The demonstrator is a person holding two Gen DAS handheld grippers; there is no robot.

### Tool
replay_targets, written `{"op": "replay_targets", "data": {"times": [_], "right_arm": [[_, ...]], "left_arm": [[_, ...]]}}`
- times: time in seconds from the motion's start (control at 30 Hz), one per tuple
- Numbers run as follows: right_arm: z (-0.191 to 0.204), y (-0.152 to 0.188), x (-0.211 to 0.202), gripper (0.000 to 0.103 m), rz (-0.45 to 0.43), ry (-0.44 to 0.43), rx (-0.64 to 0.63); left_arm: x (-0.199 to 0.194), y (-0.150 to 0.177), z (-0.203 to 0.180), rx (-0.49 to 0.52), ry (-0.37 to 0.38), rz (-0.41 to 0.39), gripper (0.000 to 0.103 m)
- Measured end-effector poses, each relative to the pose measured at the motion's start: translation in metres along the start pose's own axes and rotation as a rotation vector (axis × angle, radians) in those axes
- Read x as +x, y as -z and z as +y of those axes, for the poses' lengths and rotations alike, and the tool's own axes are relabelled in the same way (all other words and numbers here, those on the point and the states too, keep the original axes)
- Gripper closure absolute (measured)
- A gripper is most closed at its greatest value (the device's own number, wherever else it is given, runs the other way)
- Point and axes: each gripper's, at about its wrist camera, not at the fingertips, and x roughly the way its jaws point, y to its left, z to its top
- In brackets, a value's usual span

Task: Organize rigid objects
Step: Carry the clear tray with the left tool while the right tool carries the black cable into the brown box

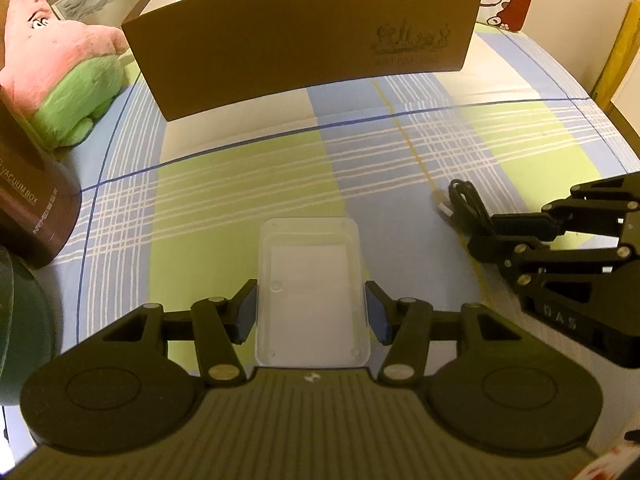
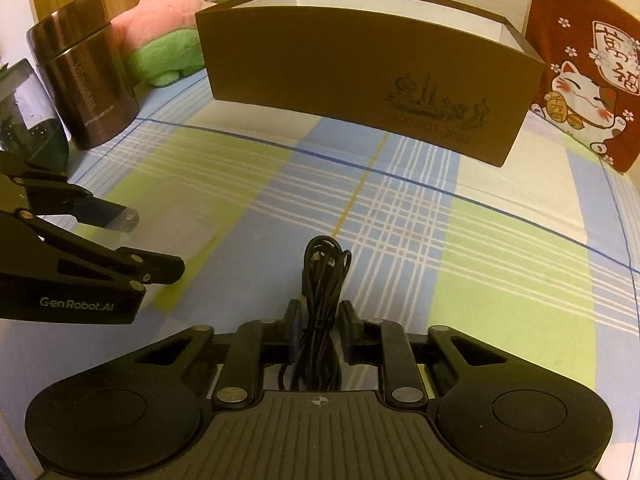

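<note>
I see a checked cloth (image 1: 240, 184) in blue, green and white covering the surface, mostly bare up to the open brown cardboard box (image 1: 304, 48). My left claw (image 1: 311, 309) grips a clear plastic case (image 1: 312, 296); my right claw (image 2: 320, 322) is clamped on a bundled black cable (image 2: 322, 280).

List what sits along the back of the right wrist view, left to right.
Brown canister → pink star plush → open brown box → red lucky-cat cushion.
</note>
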Motion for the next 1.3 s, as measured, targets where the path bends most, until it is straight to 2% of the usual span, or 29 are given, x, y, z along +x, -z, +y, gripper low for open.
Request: {"op": "replay_targets", "data": {"times": [0.27, 0.77, 1.1, 1.3], "right_arm": [[0.001, 0.002, -0.004, 0.092, 0.005, -0.007, 0.02], [-0.008, -0.015, -0.035, 0.092, -0.057, -0.034, 0.108], [-0.021, -0.039, -0.049, 0.092, -0.106, -0.054, 0.146], [-0.034, -0.067, -0.053, 0.092, -0.145, -0.079, 0.16]], "left_arm": [[-0.006, 0.005, 0.001, -0.01, -0.008, 0.001, 0.051], [-0.033, -0.004, 0.005, -0.036, -0.019, -0.043, 0.051], [-0.049, -0.037, 0.006, -0.037, -0.007, -0.099, 0.051], [-0.056, -0.068, 0.012, -0.041, -0.014, -0.149, 0.051]]}}
